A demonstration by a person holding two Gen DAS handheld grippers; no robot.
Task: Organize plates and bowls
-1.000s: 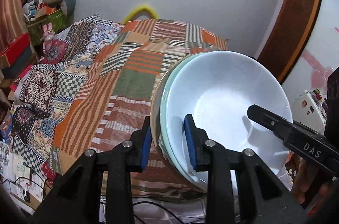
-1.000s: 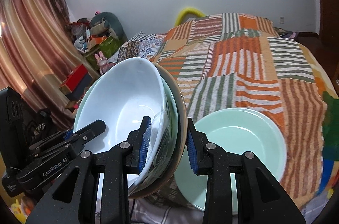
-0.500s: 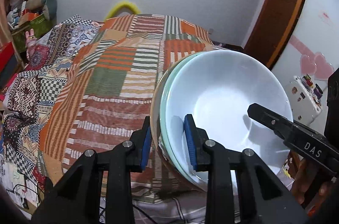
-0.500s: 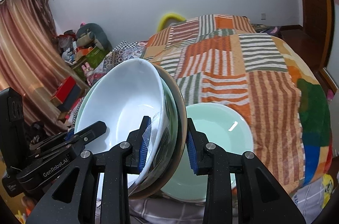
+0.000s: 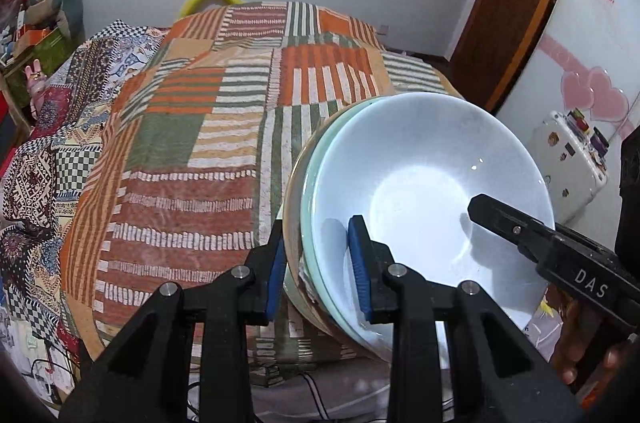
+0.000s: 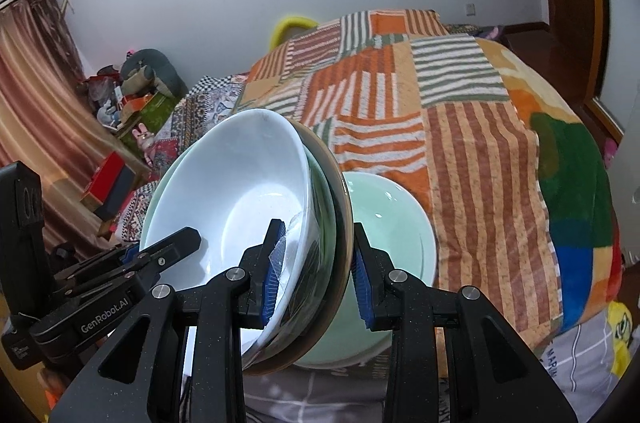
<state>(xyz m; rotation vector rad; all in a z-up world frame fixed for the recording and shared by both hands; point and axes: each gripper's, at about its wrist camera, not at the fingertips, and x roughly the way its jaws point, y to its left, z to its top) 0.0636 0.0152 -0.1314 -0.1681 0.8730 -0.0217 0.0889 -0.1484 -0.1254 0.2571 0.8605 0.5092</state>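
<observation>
Your left gripper (image 5: 318,277) and right gripper (image 6: 316,273) clamp opposite rims of nested white-and-green bowl stack (image 5: 424,183) | pale green bowl (image 6: 394,223) at striped patchwork bedspread (image 6: 480,143) near edge

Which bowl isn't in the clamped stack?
The pale green bowl, alone on the bedspread behind the right claw. The others, white bowl innermost, are nested and clamped.

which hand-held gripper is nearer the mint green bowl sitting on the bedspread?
Right. The right hand-held gripper clamps the stacked bowls just beside the mint green bowl. The left hand-held gripper grips the stack's opposite rim, farther off.
</observation>
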